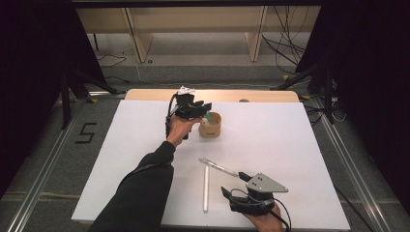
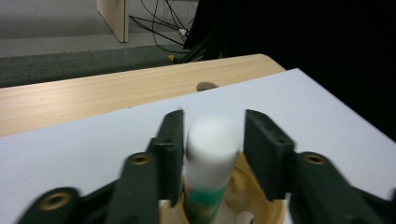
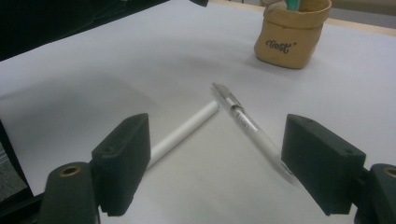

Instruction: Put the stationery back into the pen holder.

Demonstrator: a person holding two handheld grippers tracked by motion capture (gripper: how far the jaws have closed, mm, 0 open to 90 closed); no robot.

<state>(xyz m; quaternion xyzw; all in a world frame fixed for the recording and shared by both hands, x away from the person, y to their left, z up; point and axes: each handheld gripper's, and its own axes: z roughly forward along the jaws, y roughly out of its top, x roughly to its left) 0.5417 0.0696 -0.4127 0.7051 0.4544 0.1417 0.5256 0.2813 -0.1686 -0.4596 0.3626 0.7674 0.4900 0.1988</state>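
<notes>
Left gripper over tan pouch, jaws apart around white-capped green marker standing inside. Right gripper jaws wide apart, low over tabletop near clear pen and white stick.

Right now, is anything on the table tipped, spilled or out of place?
Nothing stands out. The tan cup stands upright with a white-capped marker in it, and the clear pen and white stick lie loose on the white sheet, nothing spilled.
</notes>
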